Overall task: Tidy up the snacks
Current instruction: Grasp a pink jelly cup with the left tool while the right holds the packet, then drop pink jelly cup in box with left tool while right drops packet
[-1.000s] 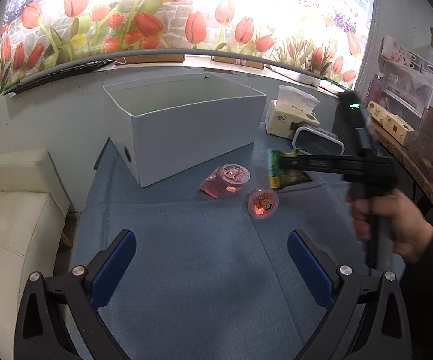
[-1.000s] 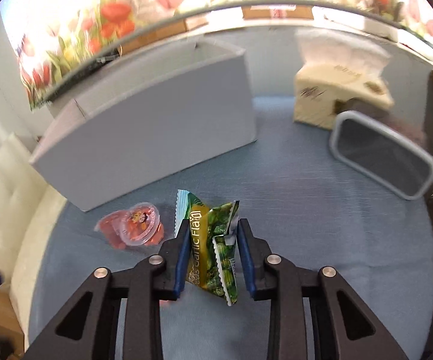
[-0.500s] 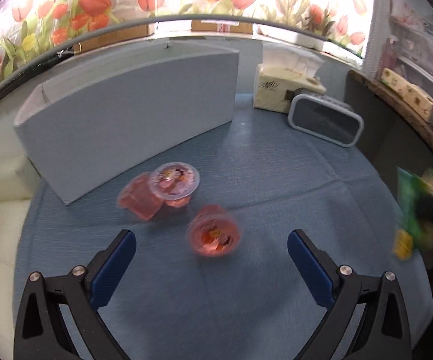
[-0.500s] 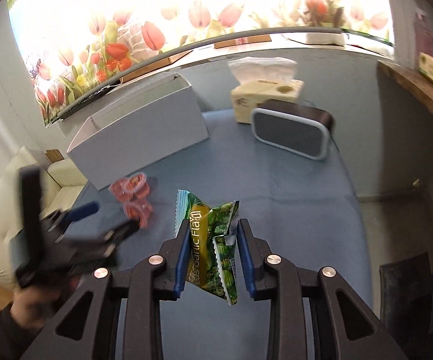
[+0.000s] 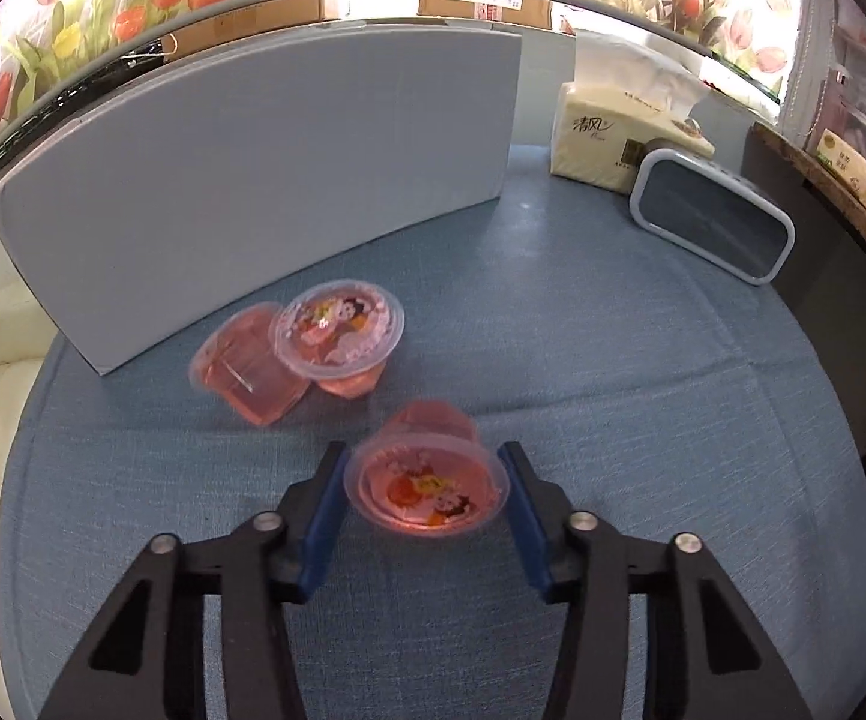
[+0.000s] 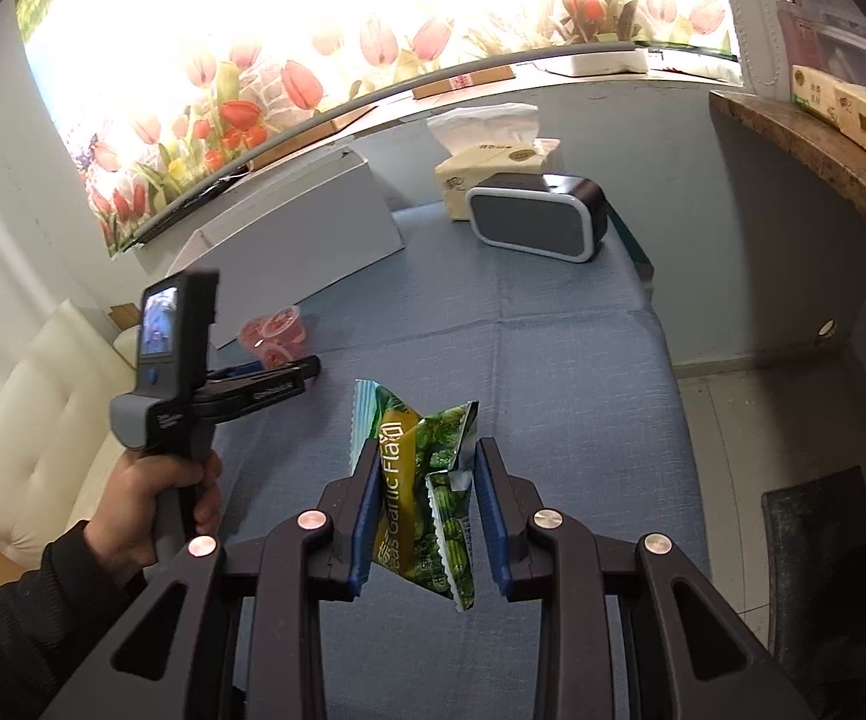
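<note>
My left gripper (image 5: pixel 425 495) has its blue pads on both sides of a pink jelly cup (image 5: pixel 426 483) lying on the blue tablecloth, jaws closed against its rim. Two more jelly cups (image 5: pixel 336 336) (image 5: pixel 246 369) lie just beyond, in front of the white box (image 5: pixel 252 180). My right gripper (image 6: pixel 426 492) is shut on a green garlic pea snack bag (image 6: pixel 426 480) and holds it above the table. The left gripper (image 6: pixel 288 381) and the hand on it also show in the right wrist view, at the jelly cups (image 6: pixel 276 336).
A tissue box (image 5: pixel 619 138) and a grey speaker (image 5: pixel 709 222) stand at the table's back right. A cream sofa (image 6: pixel 54 420) is to the left. A wooden shelf (image 6: pixel 823 162) with boxes is on the right. The floor lies past the table's right edge.
My left gripper moved forward and closed around the nearest jelly cup. My right gripper pulled back and up with the snack bag still in it.
</note>
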The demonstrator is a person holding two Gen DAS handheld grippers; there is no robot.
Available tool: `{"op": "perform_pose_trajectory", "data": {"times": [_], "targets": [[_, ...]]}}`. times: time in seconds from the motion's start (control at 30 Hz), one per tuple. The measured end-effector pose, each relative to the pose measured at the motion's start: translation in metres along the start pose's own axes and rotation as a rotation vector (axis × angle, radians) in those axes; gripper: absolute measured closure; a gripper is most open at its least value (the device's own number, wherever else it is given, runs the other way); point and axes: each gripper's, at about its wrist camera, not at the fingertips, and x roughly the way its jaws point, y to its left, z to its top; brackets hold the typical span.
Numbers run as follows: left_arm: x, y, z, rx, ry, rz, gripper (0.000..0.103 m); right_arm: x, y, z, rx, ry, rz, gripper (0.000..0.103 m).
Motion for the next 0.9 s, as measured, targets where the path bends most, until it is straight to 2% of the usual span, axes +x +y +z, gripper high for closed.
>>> {"op": "perform_pose_trajectory", "data": {"times": [0.27, 0.47, 0.7, 0.8, 0.9], "targets": [[-0.016, 0.01, -0.002, -0.02, -0.007, -0.047, 0.052, 0.003, 0.015, 0.002, -0.034, -0.002, 0.017, 0.071], [-0.057, 0.021, 0.009, -0.022, -0.068, -0.082, 0.052, 0.014, 0.032, 0.019, -0.056, -0.006, 0.04, 0.071], [-0.106, 0.06, 0.044, -0.076, -0.147, -0.118, 0.051, 0.05, 0.064, 0.067, -0.092, 0.005, 0.082, 0.071], [-0.12, 0.082, 0.069, -0.098, -0.181, -0.114, 0.051, 0.068, 0.082, 0.095, -0.11, 0.003, 0.116, 0.071], [-0.128, 0.102, 0.091, -0.12, -0.209, -0.118, 0.051, 0.088, 0.106, 0.128, -0.151, -0.001, 0.113, 0.071]]}}
